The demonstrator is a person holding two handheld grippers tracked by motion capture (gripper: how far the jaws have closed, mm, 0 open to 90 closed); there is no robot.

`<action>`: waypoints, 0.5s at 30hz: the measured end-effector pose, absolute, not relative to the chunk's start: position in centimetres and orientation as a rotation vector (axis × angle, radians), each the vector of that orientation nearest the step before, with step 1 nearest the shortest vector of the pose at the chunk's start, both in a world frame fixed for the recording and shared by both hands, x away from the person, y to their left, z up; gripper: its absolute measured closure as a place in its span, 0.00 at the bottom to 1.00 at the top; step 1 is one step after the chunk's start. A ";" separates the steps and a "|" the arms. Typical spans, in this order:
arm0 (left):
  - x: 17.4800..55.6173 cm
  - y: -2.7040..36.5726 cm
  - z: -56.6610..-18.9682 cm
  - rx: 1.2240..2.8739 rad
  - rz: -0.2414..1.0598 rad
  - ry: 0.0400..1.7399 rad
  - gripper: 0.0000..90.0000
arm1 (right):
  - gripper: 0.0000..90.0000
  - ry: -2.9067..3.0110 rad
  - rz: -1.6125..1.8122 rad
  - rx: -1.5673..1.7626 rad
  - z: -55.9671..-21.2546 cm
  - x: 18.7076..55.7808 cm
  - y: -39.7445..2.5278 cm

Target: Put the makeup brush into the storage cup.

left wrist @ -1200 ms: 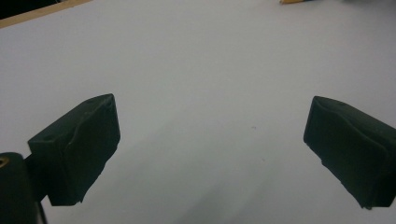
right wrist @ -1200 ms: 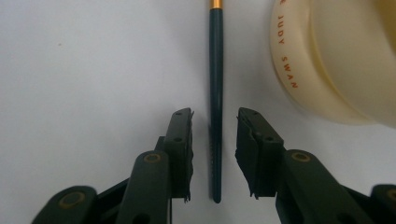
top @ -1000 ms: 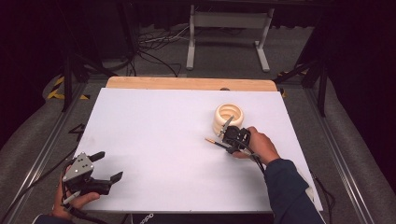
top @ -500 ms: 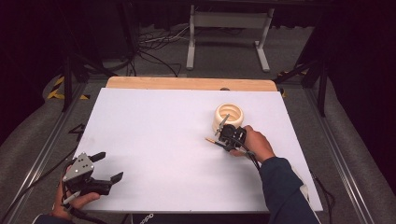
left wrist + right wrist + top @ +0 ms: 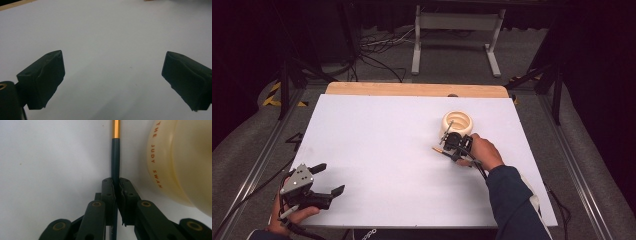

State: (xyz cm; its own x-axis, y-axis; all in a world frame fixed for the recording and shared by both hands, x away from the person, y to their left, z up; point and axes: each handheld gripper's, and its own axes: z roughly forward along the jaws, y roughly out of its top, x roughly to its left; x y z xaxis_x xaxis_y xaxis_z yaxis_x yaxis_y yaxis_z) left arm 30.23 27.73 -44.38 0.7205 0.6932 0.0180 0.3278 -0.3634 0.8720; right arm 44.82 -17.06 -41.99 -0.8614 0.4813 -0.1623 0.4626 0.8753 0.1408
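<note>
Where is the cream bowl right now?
In the high view the cream bowl sits right of centre on the white table, just beyond the right gripper, which clamps a dark pencil.

Stick [image 5: 115, 152]: far end cut off by the top edge in the right gripper view; near end hidden between the fingers [image 5: 108, 195].
Cream holder [image 5: 182, 162]: cropped at right; printed lettering only partly legible.
Holder contents [image 5: 449, 125]: too small to identify.
Left gripper [image 5: 112, 75]: body out of frame.
</note>
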 end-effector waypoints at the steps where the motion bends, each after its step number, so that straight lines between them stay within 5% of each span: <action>1: 30.2 27.7 -44.4 1.968 0.483 0.782 0.06 | 0.93 2.858 0.126 0.732 -41.9 45.0 -17.0; 15: 30.2 27.7 -44.4 1.972 0.480 0.781 0.06 | 0.92 2.869 0.000 0.691 -42.0 45.2 -15.8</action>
State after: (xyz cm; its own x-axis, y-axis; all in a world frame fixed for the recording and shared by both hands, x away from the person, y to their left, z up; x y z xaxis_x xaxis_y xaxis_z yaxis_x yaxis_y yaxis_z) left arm 30.24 27.70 -44.40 0.7215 0.6922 0.0182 0.3285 -0.3654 0.8709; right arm 45.23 -15.78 -41.98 -0.8732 0.4511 -0.1843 0.4512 0.8913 0.0441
